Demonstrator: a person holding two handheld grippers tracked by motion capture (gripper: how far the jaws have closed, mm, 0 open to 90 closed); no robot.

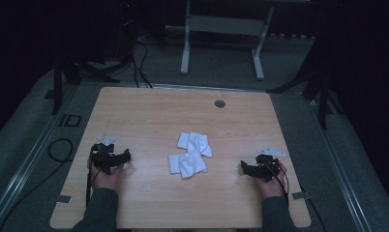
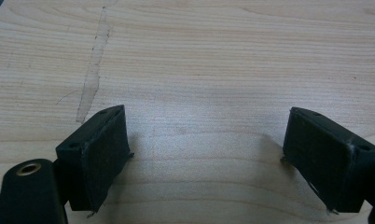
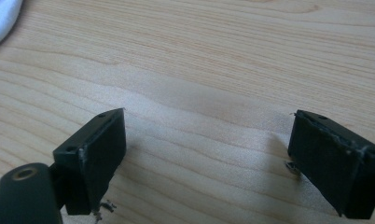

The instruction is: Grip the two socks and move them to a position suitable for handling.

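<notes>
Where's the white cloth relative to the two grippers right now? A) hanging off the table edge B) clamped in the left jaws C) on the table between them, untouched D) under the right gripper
C: the white cloth lies mid-table, apart from the left gripper and the right gripper, both with jaws open.

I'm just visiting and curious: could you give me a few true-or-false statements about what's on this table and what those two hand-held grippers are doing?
1. Two white cloths lie near the middle of the table. True.
2. The left hand-held gripper is clamped on a cloth. False: its jaws are open over bare wood.
3. The right hand-held gripper is open and holds nothing. True.
4. The cloths lie neatly folded and apart. False: they are crumpled and touch.
5. Both grippers sit beside the cloths, one on each side. True.
</notes>
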